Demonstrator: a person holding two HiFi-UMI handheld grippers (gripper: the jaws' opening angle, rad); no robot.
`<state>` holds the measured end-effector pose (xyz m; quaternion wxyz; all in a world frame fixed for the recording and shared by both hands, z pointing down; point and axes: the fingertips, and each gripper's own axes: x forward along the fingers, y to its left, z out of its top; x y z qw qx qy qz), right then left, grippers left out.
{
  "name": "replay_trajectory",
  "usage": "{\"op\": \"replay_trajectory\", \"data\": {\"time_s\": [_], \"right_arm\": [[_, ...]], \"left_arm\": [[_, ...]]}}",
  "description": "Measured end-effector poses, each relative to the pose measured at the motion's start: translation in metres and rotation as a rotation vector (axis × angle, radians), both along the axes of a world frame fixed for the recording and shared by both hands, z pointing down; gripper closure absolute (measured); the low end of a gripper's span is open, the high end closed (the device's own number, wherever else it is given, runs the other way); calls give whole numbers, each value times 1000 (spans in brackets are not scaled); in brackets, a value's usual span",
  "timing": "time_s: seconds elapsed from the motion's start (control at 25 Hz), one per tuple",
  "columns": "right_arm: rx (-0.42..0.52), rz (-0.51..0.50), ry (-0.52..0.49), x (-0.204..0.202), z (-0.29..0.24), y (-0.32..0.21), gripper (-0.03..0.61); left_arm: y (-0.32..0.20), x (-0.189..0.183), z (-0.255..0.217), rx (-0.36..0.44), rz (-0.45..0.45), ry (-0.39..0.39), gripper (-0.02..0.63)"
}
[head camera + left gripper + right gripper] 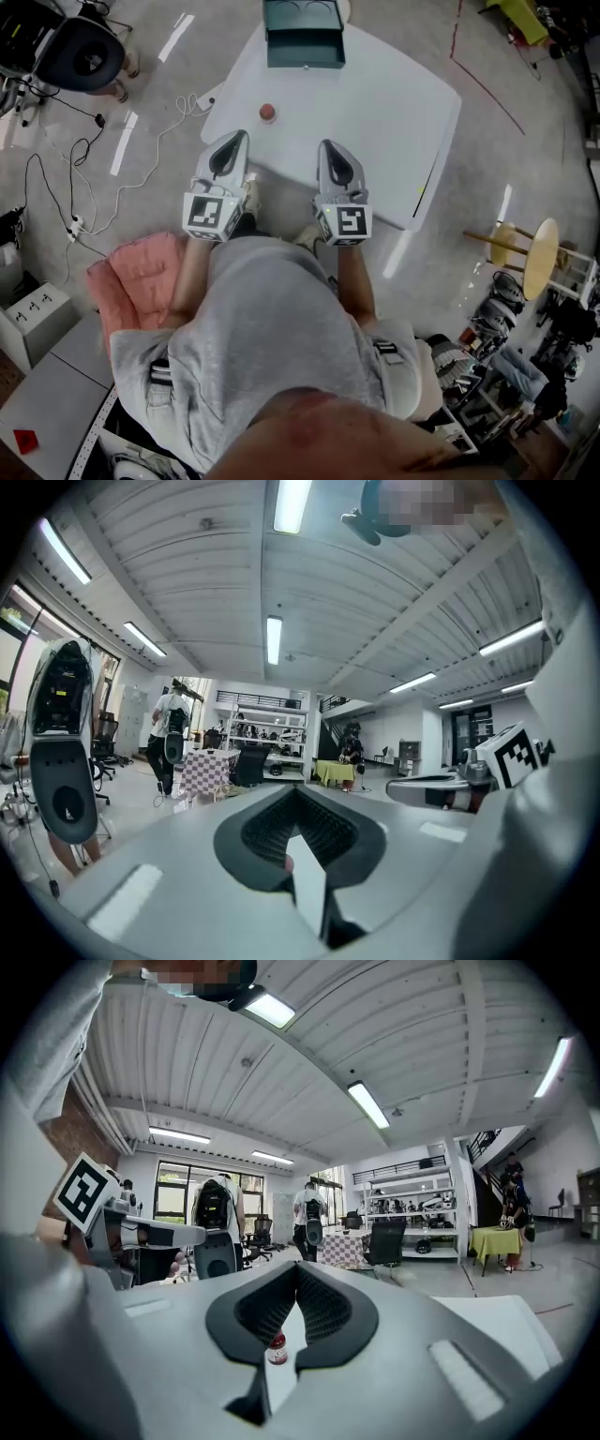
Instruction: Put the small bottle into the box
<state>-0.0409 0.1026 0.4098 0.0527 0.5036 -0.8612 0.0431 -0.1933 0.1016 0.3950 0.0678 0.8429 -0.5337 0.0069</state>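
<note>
White table (pixel 375 112) stood in an open workshop; small bottle (pixel 267 112) upright near its left edge, well short of the teal box (pixel 303 42); probably light, rigid and tippy (too small to be sure), so take the body below the red cap; left gripper (pixel 238 141) and right gripper (pixel 327 147) both closed, empty, near table's front edge.

The left gripper (pixel 234 139) and right gripper (pixel 328 146) have smooth, matt grey plastic shells. Their fingers (pixel 323 1312) are lined with black ribbed padding. The desk (pixel 375 103) is smooth white with a faint sheen. The box (pixel 303 37) looks like satin teal metal. The floor (pixel 169 84) is glossy and the stool (pixel 541 258) is pale wood.
</note>
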Motion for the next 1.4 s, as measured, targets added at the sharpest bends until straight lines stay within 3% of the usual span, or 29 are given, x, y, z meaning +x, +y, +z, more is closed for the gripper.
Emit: {"op": "replay_trajectory", "data": {"time_s": [0.28,0.6,0.96,1.4], "right_arm": [[-36,89,11,-35,10,-44,575],[-120,184,35,-40,41,-59,575],[-197,170,48,-26,77,-83,575],[-288,109,42,-10,134,-122,575]], "left_arm": [[-53,-26,14,-26,104,-18,603],[-77,-20,51,-92,237,-12,603],[-98,-3,87,-171,237,-15,603],[-123,19,147,-260,234,-80,601]]}}
